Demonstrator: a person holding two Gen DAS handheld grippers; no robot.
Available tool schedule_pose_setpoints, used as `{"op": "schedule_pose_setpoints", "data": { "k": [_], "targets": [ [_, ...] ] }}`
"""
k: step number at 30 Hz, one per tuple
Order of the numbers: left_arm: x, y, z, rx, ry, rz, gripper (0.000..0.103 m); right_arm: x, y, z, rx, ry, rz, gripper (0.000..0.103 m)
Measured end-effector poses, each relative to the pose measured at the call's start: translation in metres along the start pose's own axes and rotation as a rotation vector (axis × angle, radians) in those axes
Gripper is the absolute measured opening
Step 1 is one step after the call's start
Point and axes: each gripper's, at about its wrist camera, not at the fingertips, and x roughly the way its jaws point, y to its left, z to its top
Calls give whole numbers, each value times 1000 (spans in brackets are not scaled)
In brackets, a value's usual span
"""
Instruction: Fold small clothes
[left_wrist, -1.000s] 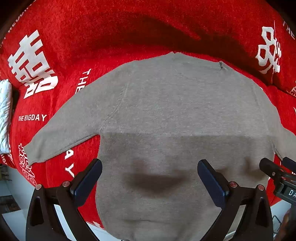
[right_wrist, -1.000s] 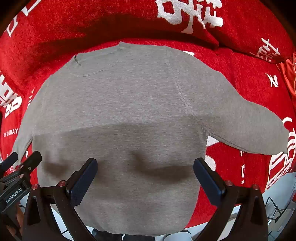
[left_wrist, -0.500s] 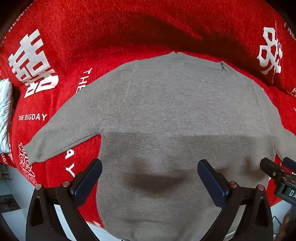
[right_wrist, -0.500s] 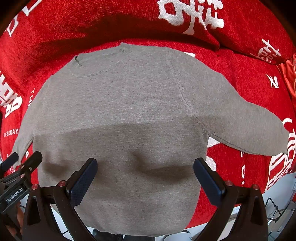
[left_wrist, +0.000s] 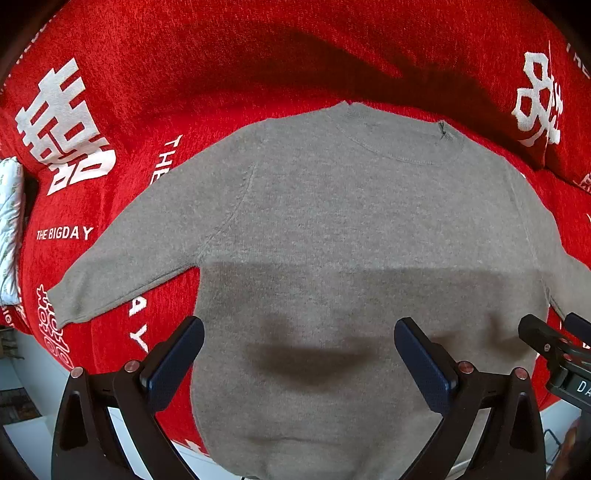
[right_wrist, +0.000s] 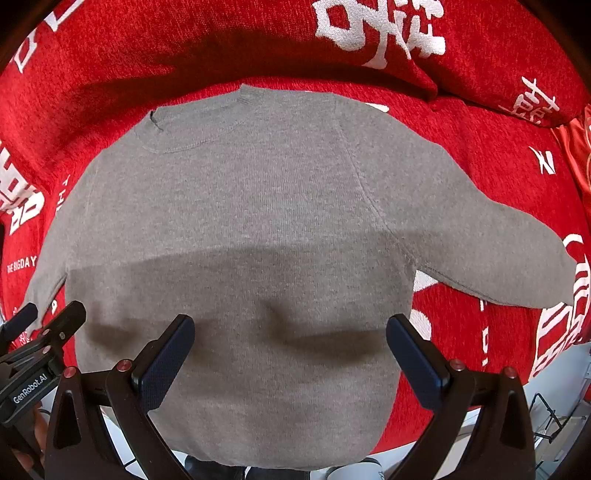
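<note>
A small grey knit sweater (left_wrist: 332, 221) lies flat, spread out on a red blanket (left_wrist: 221, 66), collar at the far side and both sleeves out to the sides. Its hem hangs over the near edge. My left gripper (left_wrist: 299, 350) hovers open above the lower left part of the body, nothing between its fingers. My right gripper (right_wrist: 290, 347) hovers open above the lower right part of the sweater (right_wrist: 258, 206), also holding nothing. Each gripper shows at the edge of the other's view: the right gripper (left_wrist: 554, 343) and the left gripper (right_wrist: 44, 321).
The red blanket (right_wrist: 480, 122) carries white characters and the words "THE BIGDAY". A white patterned cloth (left_wrist: 9, 221) lies at its far left edge. Pale floor and a wire rack (right_wrist: 550, 417) show below the near edge.
Nothing has clearly moved; both grippers hold nearly the same pose over the sweater, with only a very slight drift of the view.
</note>
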Motion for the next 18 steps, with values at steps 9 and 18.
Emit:
{"op": "schedule_pose_setpoints", "data": {
  "k": [9,18],
  "targets": [
    [1,2,-1,-5,3,-2,103,0,1,-1,-6,-3,2,103],
    [1,5,-2,-10,10,-12,103,-3,4,0,-13,-32,7,103]
  ]
}}
